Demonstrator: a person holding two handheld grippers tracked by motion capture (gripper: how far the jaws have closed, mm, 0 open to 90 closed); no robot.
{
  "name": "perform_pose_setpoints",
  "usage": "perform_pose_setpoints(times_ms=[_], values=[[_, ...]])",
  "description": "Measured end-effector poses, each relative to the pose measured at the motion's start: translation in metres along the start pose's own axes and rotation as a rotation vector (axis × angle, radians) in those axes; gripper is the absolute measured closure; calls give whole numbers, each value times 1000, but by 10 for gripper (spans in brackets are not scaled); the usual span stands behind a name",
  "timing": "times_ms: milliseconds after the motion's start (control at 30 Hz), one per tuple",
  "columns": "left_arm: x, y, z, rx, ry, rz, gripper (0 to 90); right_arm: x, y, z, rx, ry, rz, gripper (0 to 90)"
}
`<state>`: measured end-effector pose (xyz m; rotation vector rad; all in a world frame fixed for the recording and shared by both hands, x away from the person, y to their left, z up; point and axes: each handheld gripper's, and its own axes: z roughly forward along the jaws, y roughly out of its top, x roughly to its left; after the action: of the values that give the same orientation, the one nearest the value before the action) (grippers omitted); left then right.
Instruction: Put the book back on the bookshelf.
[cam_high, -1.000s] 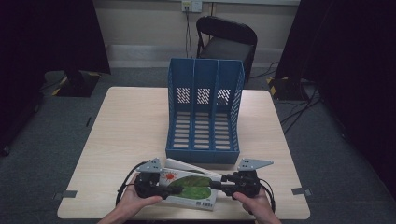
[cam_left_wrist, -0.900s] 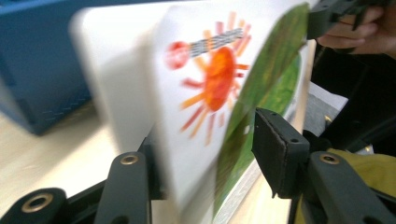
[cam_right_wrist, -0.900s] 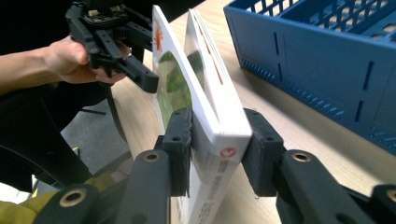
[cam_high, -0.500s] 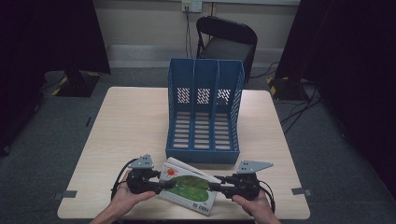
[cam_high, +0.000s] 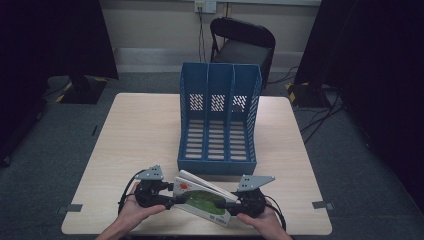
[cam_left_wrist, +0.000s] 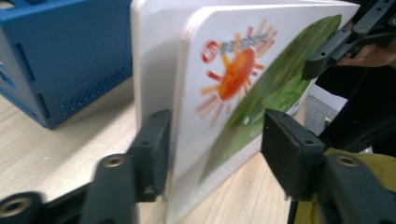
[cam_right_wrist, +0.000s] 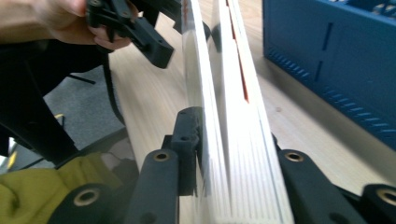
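Observation:
A white book (cam_high: 202, 200) with a sun and a green shape on its cover stands tilted on its long edge near the table's front edge. My right gripper (cam_high: 227, 204) is shut on its right end. In the right gripper view its jaws (cam_right_wrist: 233, 154) have just been closing and press both sides of the book (cam_right_wrist: 233, 140). My left gripper (cam_high: 175, 199) straddles the other end. Its jaws (cam_left_wrist: 215, 140) have just been opening: one pad rests against the back of the book (cam_left_wrist: 233, 79), the other stands off the cover.
A blue three-slot file holder (cam_high: 218, 125) lies on its back on the wooden table (cam_high: 140, 130), just beyond the book, with its slots facing up. A black chair (cam_high: 242, 42) stands behind the table. Cables trail on the floor at right.
The left gripper's jaws have spread and let go of the book's cover. The right gripper has shifted a little to the left, still holding the book.

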<state>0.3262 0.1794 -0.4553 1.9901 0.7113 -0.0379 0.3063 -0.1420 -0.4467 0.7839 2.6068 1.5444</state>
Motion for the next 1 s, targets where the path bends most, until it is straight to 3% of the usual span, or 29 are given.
perform_pose_setpoints(times_ms=[200, 333, 467, 633, 833, 1000], values=[[4, 0, -2, -13, 36, -14, 373, -3, 2, -6, -2, -42, -18, 756], [7, -1, 3, -1, 85, -21, 337, -5, 5, -9, -6, -57, -44, 757], [8, -1, 15, 25, 99, -2, 362, -3, 4, -5, 7, -60, -67, 757], [2, -1, 23, 58, 142, 67, 432, 3, 0, -2, -11, -53, -48, 726], [1, -2, 23, 65, 140, 77, 446, 10, -7, 15, -9, -58, -45, 638], [1, -2, 23, 64, 139, 72, 447, 11, -8, 19, -24, -69, -46, 598]])
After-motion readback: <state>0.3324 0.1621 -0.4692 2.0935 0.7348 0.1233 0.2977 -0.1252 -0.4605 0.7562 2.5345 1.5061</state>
